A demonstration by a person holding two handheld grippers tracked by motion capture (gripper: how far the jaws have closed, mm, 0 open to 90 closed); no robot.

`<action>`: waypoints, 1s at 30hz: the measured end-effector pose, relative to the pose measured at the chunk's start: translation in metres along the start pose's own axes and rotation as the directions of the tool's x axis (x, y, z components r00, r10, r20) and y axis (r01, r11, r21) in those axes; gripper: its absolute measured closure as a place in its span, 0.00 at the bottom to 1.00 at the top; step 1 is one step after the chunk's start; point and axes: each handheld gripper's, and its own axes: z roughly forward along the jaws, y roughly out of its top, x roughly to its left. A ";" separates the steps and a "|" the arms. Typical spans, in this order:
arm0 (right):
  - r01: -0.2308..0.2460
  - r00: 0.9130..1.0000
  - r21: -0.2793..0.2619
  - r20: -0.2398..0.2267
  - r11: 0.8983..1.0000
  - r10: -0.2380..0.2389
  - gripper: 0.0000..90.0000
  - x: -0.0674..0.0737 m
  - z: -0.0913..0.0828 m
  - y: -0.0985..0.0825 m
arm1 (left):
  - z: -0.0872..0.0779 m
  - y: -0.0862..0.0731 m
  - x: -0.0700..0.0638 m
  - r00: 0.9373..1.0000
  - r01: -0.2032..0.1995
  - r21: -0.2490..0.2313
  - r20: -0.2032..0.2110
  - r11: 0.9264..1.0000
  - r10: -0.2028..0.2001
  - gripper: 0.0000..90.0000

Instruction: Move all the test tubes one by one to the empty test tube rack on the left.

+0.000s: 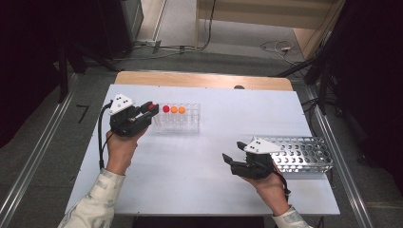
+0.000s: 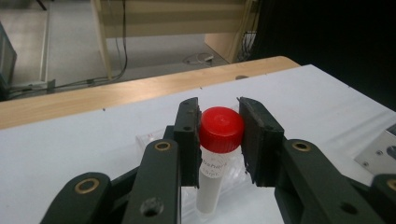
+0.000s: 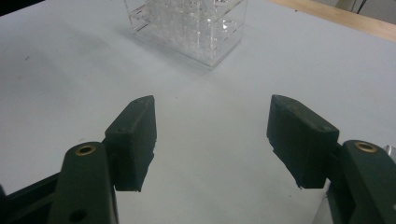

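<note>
My left gripper [image 2: 219,135] is clamped on a red-capped test tube [image 2: 219,140], its jaws pressing both sides of the cap, with the white-labelled tube body hanging upright below them. In the high view I see this left gripper [image 1: 151,108] holding the tube's red cap [image 1: 152,107] just at the left end of the clear plastic rack [image 1: 183,122], which stands toward the far left of the white counter [image 1: 199,161]. That rack already carries one red-capped tube [image 1: 166,109] and two orange-capped tubes [image 1: 177,109] in its back row. My right gripper [image 3: 212,140] stands wide open with nothing between its jaws, just above the bare counter. It sits right beside the perforated metal rack [image 1: 304,154] at the right.
</note>
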 end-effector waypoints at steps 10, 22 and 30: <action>-0.010 1.000 -0.006 0.007 1.000 0.010 0.35 -0.005 -0.002 -0.001 | 0.017 0.018 0.004 0.998 -0.023 -0.020 -0.058 1.000 0.021 0.78; -0.012 1.000 -0.005 0.009 1.000 0.013 0.35 -0.006 -0.004 -0.002 | 0.039 0.004 0.010 0.996 -0.007 0.022 -0.084 1.000 0.009 0.77; -0.015 1.000 -0.002 0.010 1.000 0.015 0.35 -0.006 -0.003 -0.002 | 0.049 -0.012 0.014 0.996 0.022 0.044 -0.090 0.999 -0.018 0.77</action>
